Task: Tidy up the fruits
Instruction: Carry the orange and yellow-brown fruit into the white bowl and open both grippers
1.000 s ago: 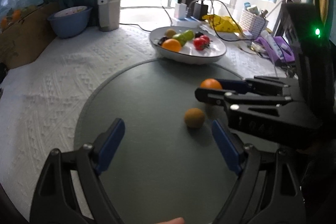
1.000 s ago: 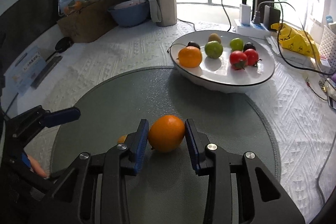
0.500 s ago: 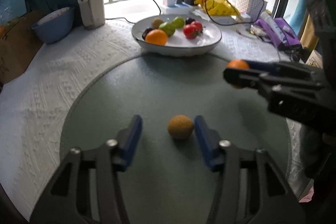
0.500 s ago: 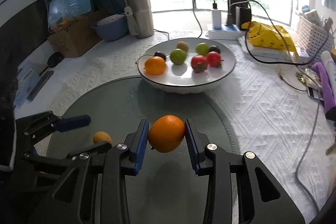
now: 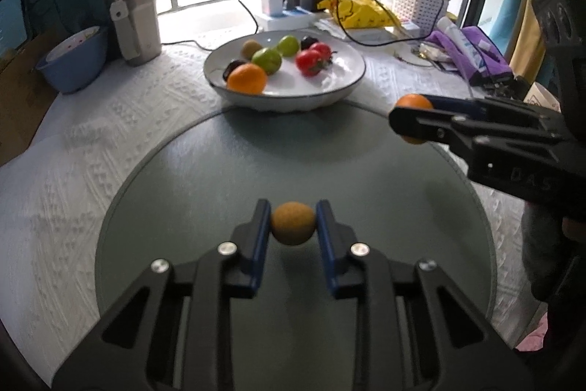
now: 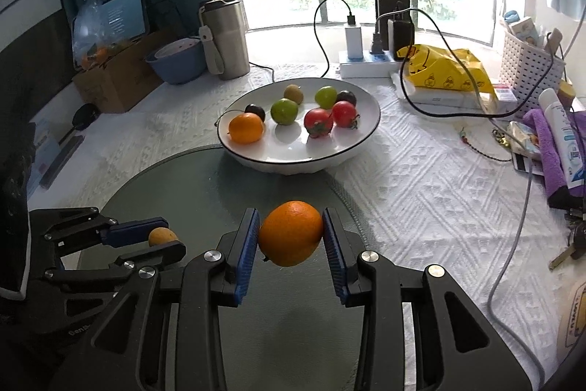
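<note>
My left gripper (image 5: pixel 293 222) has just closed on the small brownish fruit (image 5: pixel 293 223) over the round grey mat (image 5: pixel 219 178), perhaps still touching it. My right gripper (image 6: pixel 291 233) pinches the orange (image 6: pixel 291 232) above the mat, short of the white bowl (image 6: pixel 351 149).

Glossy white ceramic bowl (image 6: pixel 359 149) on embossed white cloth (image 6: pixel 421 193); matt grey mat (image 5: pixel 219 178); brushed-steel tumbler (image 6: pixel 224 35) nr window.

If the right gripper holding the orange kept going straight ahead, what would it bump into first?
Probably the white bowl of fruit: it lies straight ahead of the right gripper and its orange. Depth is unclear.
</note>
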`<state>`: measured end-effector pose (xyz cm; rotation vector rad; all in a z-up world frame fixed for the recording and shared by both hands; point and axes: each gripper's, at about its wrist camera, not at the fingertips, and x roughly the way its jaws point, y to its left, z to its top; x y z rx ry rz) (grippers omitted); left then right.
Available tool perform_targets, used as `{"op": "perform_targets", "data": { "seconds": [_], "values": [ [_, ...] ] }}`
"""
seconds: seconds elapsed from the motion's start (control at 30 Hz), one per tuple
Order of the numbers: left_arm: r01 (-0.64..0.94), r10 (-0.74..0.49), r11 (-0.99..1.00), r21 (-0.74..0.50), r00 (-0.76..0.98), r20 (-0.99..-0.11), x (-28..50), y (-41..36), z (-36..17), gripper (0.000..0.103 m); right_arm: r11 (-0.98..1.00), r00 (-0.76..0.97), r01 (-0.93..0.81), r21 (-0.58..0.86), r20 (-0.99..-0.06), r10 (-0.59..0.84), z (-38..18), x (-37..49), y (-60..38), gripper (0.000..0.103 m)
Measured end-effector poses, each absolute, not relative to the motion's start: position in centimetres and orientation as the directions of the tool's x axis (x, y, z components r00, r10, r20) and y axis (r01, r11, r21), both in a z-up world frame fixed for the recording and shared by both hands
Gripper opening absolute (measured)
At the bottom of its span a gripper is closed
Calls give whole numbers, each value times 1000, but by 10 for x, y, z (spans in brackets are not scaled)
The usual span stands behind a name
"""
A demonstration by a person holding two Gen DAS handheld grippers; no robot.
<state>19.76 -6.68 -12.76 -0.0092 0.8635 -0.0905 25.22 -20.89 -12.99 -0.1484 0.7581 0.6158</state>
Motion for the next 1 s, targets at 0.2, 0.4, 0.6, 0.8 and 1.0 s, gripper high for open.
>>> {"op": "perform_targets", "data": {
  "seconds": [0.2, 0.4, 0.6, 0.8, 1.0],
  "values": [
    [88, -100, 995, -55, 670, -736, 212, -60, -115, 26, 823, 584, -563, 76, -669, 461, -119, 265, -209, 37],
    [119, -129, 991, -64, 698, -704, 236, -60, -101, 26, 825, 595, -562, 65, -661, 457, -112, 281, -202, 37],
    [146, -163, 986, -84, 708, -687, 264, -61, -97, 26, 829, 597, -556, 61, -665, 449, -112, 299, -194, 37],
    [152, -186, 982, -110, 699, -690, 291, -57, -102, 26, 835, 589, -546, 67, -678, 440, -118, 321, -188, 37],
    [151, -204, 979, -137, 687, -697, 313, -52, -110, 26, 837, 577, -542, 77, -690, 437, -125, 338, -182, 37]
  ]
}}
